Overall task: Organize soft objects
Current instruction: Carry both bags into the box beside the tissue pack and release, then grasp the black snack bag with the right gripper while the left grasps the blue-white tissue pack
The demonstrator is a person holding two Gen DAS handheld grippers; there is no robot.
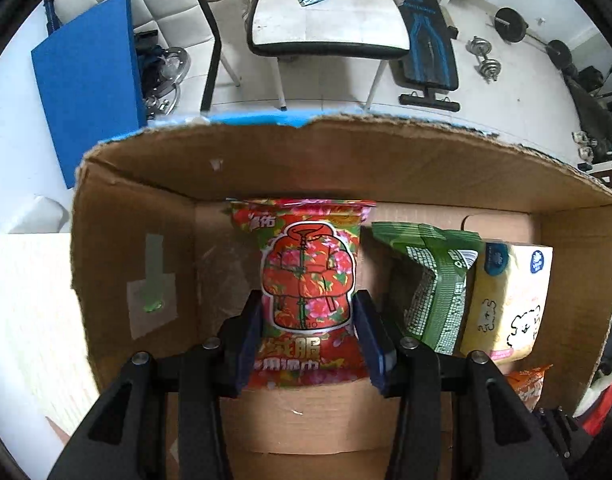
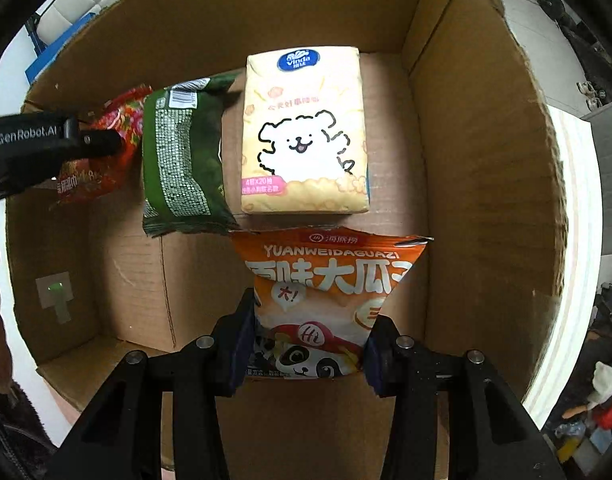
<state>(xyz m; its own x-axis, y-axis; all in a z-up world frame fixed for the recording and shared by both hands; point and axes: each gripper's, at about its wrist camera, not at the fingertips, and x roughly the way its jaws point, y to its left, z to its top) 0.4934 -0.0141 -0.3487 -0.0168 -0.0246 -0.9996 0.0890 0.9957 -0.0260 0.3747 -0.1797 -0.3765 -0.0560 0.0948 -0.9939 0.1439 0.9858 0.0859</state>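
Inside an open cardboard box [image 2: 485,160], four soft packs sit or hang near its far wall. The left gripper [image 1: 307,320] is clenched on a red floral tissue pack [image 1: 307,280] printed with a padded jacket, holding it by both sides against the far wall, toward the box's left half. Just beside it to the right, a green pouch [image 2: 178,160] leans on its edge, barcode visible at the top, touching a pale yellow Vinda tissue pack [image 2: 304,132] with a white cartoon dog, which lies flat near the far right corner. The right gripper [image 2: 307,344] is closed on an orange snack bag [image 2: 325,292] lettered "YUANWEIDAGUAZI", with a panda in a red cap, held just in front of the Vinda pack. The left tool's arm reads "GenRobot.AI". A patch of tape [image 2: 56,294] marks the box's left wall.
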